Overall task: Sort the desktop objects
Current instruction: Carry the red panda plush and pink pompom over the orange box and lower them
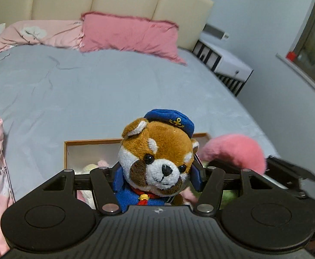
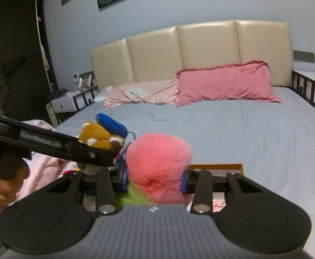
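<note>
Left wrist view. I am holding the left gripper (image 1: 157, 172) clamped around a plush red panda (image 1: 157, 157), its blue pads pressing the toy's sides below the head. The panda is sitting upright between the fingers, facing the camera, above an open cardboard box (image 1: 92, 143) lying on the grey-blue bedsheet (image 1: 92, 82). At right, a pink plush (image 1: 233, 151) is showing, carried by my other gripper. Risk: the panda's pile is soft and compressible, so a shallow pinch is likely to slip if I swing it quickly; its corded blue cap (image 1: 170, 120) and jacket are giving little friction. The box walls are thin and light, so I judge that a toy dropped on the rim could tip it.

Right wrist view. I am gripping the pink plush (image 2: 157, 168) in the right gripper (image 2: 155, 181), pads squeezing its rounded, long-furred body; a green fringe is hanging beneath it. The left gripper (image 2: 105, 153) is crossing in from the left, just beside this toy, with the panda (image 2: 101, 136) in its jaws and a hand (image 2: 4, 185) on its grip. Risk: the two tools are so close that I judge they could knock together and jar a toy loose. The box's orange rim (image 2: 222, 165) is showing just behind the fur.
</note>
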`<state>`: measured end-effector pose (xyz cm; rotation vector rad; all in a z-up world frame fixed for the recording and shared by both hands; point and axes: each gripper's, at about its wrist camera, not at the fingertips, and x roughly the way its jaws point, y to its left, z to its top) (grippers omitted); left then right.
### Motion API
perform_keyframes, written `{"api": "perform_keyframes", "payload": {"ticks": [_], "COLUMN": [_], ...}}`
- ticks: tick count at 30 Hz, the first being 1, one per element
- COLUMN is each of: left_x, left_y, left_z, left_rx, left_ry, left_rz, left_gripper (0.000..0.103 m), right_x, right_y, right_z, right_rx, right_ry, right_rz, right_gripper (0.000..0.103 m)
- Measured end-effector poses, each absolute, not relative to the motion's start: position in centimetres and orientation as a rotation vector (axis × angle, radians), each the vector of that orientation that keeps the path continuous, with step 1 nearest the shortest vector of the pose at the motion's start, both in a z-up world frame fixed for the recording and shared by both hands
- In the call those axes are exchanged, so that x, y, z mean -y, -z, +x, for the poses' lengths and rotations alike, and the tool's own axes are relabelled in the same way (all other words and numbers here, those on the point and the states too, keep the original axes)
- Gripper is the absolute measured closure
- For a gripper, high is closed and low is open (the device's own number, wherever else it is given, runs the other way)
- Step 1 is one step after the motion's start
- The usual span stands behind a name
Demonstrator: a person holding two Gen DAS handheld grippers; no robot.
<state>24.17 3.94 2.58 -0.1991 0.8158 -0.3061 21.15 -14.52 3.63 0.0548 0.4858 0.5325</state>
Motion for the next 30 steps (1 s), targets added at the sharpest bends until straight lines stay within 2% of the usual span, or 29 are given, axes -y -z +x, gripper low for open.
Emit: {"api": "perform_keyframes", "payload": {"ticks": [12, 24, 30], "left_x": [-4.3, -4.5, -6.4], "left_y": [4.2, 5.2, 5.2], "left_z": [28.2, 28.2, 28.4], "left_rx": [-0.977, -0.975, -0.985], "left_ry": [0.248, 0.28, 0.294], "left_rz": [-0.162, -0.137, -0.271], "left_gripper": [0.035, 0.032, 0.029], "right_x": [12.4, 12.1, 11.6], "right_y": [2.0, 3.1, 3.4], "right_z": [27.3, 27.9, 28.3], "right_rx": [-0.653, -0.711, -0.741], "right_ry": [-0.515, -0.491, -0.489], "right_rz": [0.002, -0.038, -0.055], "right_gripper": [0.059, 0.059, 0.059]}}
